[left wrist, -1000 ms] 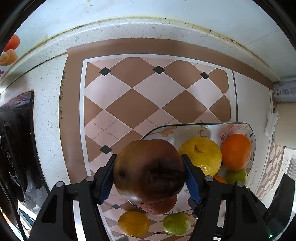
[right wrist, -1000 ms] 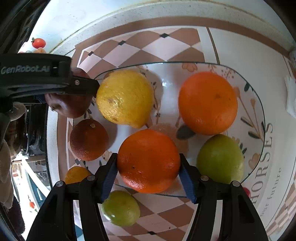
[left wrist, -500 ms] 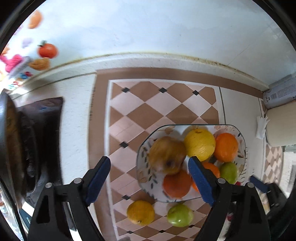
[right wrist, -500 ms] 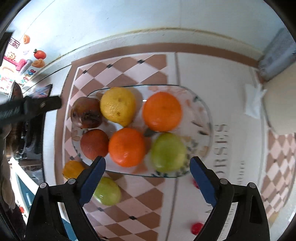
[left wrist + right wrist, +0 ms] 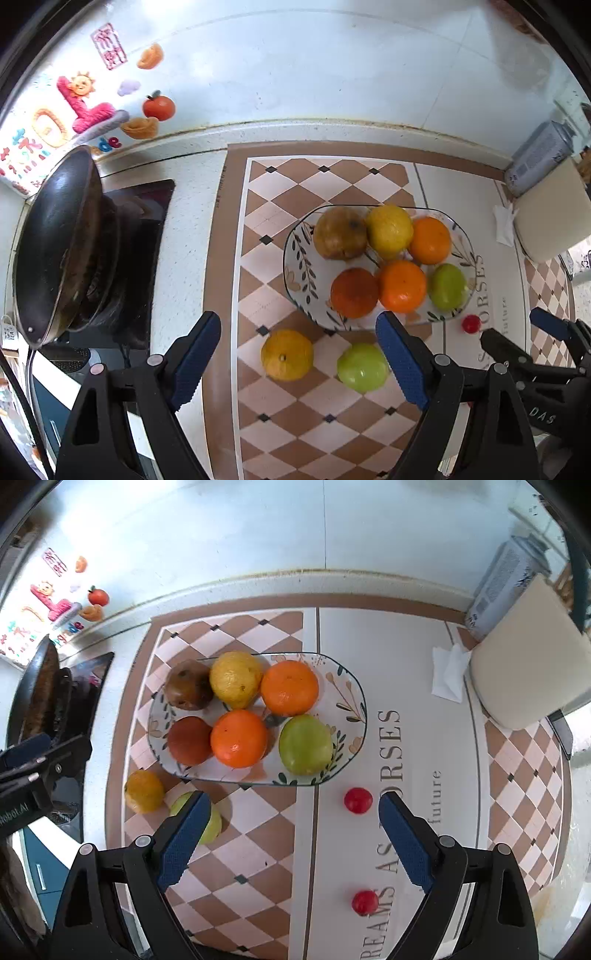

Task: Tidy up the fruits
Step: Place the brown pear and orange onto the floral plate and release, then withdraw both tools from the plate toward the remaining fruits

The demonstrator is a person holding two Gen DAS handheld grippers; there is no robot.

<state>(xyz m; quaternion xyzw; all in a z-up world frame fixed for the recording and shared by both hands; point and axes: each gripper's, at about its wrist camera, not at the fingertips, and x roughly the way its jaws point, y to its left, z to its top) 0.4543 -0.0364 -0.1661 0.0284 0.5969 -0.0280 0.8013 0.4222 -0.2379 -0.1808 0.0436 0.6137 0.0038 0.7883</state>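
Note:
A glass plate (image 5: 297, 254) (image 5: 351, 709) on the checked mat holds several fruits: a brown fruit (image 5: 340, 232) (image 5: 189, 689), a yellow one (image 5: 389, 230), two oranges (image 5: 430, 240) (image 5: 239, 738), a dark red-orange one (image 5: 354, 292) and a green one (image 5: 305, 744). A yellow-orange fruit (image 5: 287, 354) (image 5: 144, 791) and a green fruit (image 5: 362, 367) (image 5: 212, 823) lie on the mat in front of the plate. Two small red fruits (image 5: 357, 800) (image 5: 365, 901) lie to the right. My left gripper (image 5: 299, 362) and right gripper (image 5: 290, 838) are open, empty, raised above the counter.
A black pan (image 5: 55, 240) sits on the stove at the left. A cream appliance (image 5: 524, 664), a folded tissue (image 5: 448, 674) and a can (image 5: 537, 158) stand at the right. The tiled wall (image 5: 295, 66) bears stickers.
The left gripper let go of the brown fruit onto the plate and the right let go of an orange there. Both opened and pulled back and up.

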